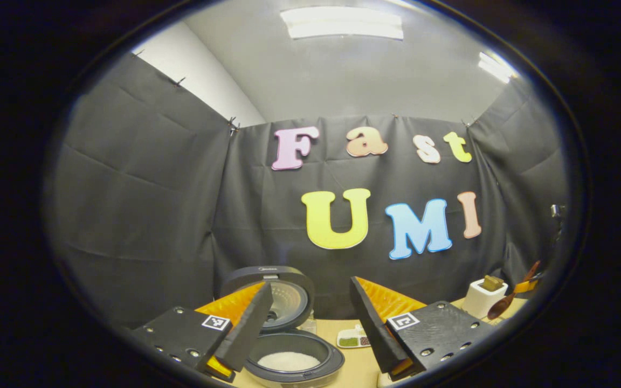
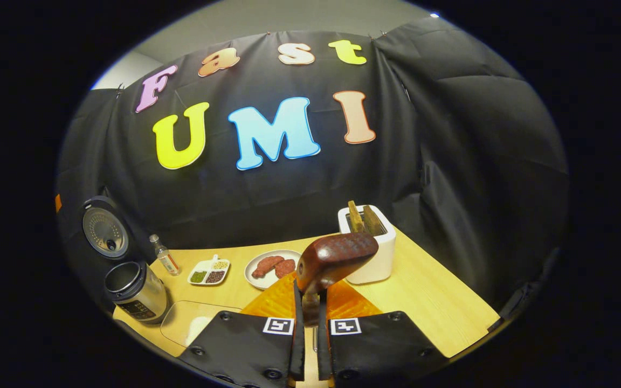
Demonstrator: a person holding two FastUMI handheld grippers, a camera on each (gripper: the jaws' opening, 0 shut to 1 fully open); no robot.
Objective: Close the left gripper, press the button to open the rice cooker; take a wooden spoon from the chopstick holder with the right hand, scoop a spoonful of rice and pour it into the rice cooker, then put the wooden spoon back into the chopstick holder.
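The rice cooker point(image 1: 294, 350) stands open, lid point(image 1: 281, 291) raised, with white rice in its pot. My left gripper point(image 1: 310, 291) is open above it, fingers spread to either side and holding nothing. My right gripper point(image 2: 310, 302) is shut on the handle of the wooden spoon point(image 2: 335, 258), whose bowl points forward, just in front of the white chopstick holder point(image 2: 370, 248). In the left gripper view the wooden spoon point(image 1: 502, 306) hangs tilted beside the chopstick holder point(image 1: 482, 297) at the far right. The rice cooker point(image 2: 135, 291) and its lid point(image 2: 105, 231) sit far left in the right gripper view.
On the wooden table point(image 2: 429, 302) are a plate with sausages point(image 2: 270, 267), a divided dish of beans point(image 2: 209, 272), a small bottle point(image 2: 165, 256) and a clear tray point(image 2: 192, 320) holding some rice. More utensils stand in the chopstick holder. The black cloth wall is close behind.
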